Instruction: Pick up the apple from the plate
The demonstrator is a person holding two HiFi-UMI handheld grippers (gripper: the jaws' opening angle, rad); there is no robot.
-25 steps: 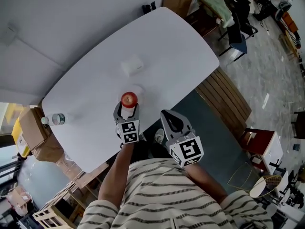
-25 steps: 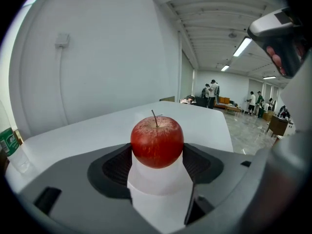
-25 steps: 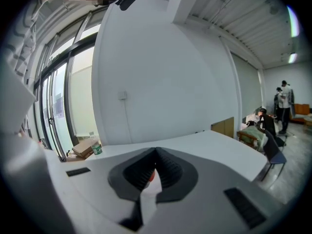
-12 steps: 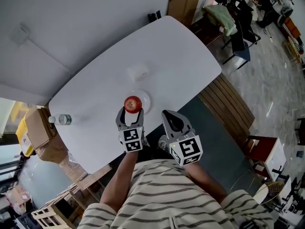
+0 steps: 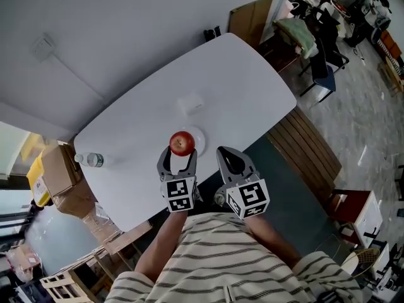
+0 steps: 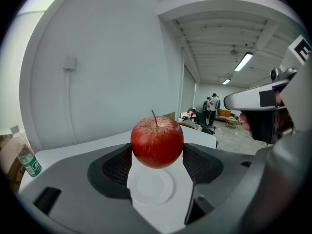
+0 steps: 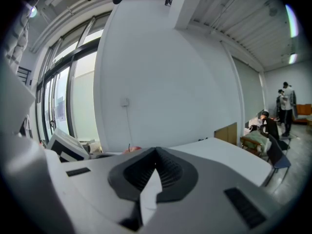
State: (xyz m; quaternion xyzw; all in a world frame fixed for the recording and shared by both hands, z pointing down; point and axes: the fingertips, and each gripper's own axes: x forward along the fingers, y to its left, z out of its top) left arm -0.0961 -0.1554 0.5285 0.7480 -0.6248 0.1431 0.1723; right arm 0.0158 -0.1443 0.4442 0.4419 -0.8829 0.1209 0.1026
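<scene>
White tabletop (image 5: 240, 87) fills my head view, a water bottle (image 5: 91, 160) at its left edge. My left gripper (image 5: 178, 160) has its fingers (image 6: 114, 167) closed on the apple (image 6: 157, 142), one pad on each side, and the fruit hangs above the plate (image 6: 151, 186) near the tabletop's front edge, apparently clear of it. I judge the pick essentially done; only carrying it away is left. My right gripper (image 5: 232, 163) idles beside it, fingers pressed together, empty.

The apple (image 5: 182, 143) hides part of the plate (image 5: 199, 140), and the print on the bottle (image 6: 27, 158) is too blurred to read.
</scene>
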